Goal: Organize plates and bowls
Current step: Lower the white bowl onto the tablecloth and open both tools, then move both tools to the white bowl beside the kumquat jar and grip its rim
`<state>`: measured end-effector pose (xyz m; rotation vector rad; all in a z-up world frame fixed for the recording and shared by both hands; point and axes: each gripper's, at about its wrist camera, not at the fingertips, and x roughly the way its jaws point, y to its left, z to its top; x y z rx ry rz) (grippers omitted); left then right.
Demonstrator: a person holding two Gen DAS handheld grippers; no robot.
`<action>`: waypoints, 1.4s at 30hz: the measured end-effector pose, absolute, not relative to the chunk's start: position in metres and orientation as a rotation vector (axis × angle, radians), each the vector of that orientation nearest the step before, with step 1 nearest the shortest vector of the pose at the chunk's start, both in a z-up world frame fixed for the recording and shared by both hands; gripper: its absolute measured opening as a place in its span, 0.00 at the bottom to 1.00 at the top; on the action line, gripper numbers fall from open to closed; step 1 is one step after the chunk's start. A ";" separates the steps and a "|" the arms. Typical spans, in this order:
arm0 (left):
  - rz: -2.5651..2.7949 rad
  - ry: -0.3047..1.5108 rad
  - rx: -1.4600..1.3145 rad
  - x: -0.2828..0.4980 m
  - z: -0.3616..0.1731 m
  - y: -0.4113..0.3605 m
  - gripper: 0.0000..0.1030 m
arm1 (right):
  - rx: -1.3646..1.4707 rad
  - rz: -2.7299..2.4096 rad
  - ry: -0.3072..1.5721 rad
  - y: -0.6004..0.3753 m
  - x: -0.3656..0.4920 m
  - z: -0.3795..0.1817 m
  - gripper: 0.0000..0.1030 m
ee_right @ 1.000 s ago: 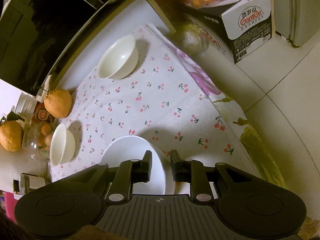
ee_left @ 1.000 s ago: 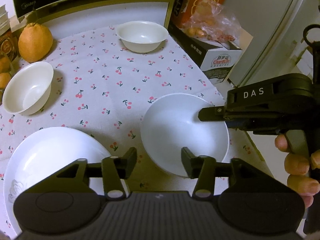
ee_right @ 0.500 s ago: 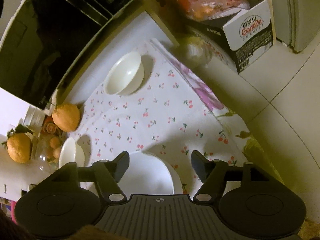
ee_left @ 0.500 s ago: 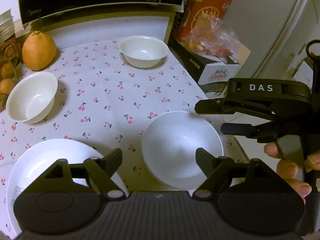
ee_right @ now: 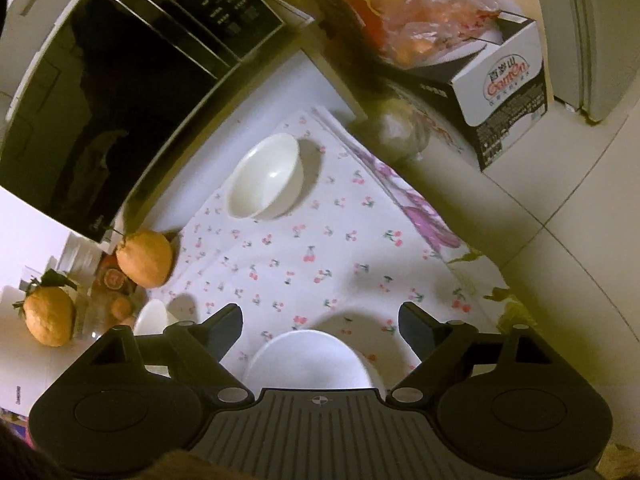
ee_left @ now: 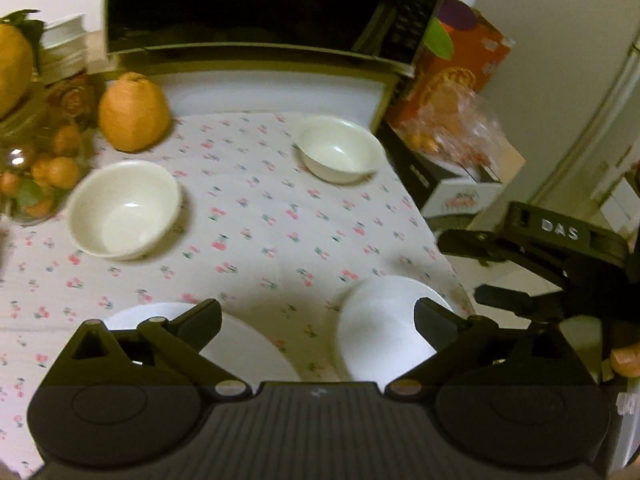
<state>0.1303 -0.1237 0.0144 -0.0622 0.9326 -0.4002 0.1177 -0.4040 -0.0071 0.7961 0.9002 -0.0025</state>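
On the cherry-print tablecloth [ee_left: 256, 240] lie a white plate [ee_left: 248, 356] at the near left and a smaller white plate [ee_left: 380, 324] at the near right, which also shows in the right wrist view [ee_right: 308, 360]. Two white bowls stand further back: one at the left [ee_left: 124, 208] and one at the far right [ee_left: 338, 148], the latter also in the right wrist view [ee_right: 266, 178]. My left gripper [ee_left: 318, 320] is open and empty above the plates. My right gripper [ee_right: 320, 324], also seen from the left wrist view [ee_left: 472, 264], is open and empty above the smaller plate.
A black microwave [ee_left: 260, 8] stands at the back. A large citrus fruit [ee_left: 134, 112] and a glass bowl of small fruit [ee_left: 36, 184] sit at the back left. Cardboard boxes [ee_right: 500, 80] with bagged fruit stand right of the table, beside the tiled floor [ee_right: 560, 260].
Both grippers opened wide; the right one let go of the smaller plate's rim. Both have pulled back and up, so the plates sit lower in view.
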 end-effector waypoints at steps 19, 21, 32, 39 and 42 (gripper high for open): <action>-0.165 0.866 -0.143 0.181 0.014 -0.014 1.00 | 0.822 0.093 0.893 -0.324 0.162 -0.001 0.87; -0.135 0.857 -0.149 0.188 0.011 -0.004 1.00 | 0.819 0.104 0.909 -0.311 0.173 -0.005 0.87; -0.108 0.847 -0.205 0.211 -0.007 0.019 0.98 | 0.798 0.186 0.935 -0.256 0.214 -0.017 0.87; -0.142 0.848 -0.292 0.219 -0.022 0.026 0.79 | 0.847 0.205 0.957 -0.238 0.223 -0.034 0.87; -0.144 0.840 -0.299 0.221 -0.027 0.026 0.70 | 0.845 0.218 0.945 -0.232 0.226 -0.035 0.87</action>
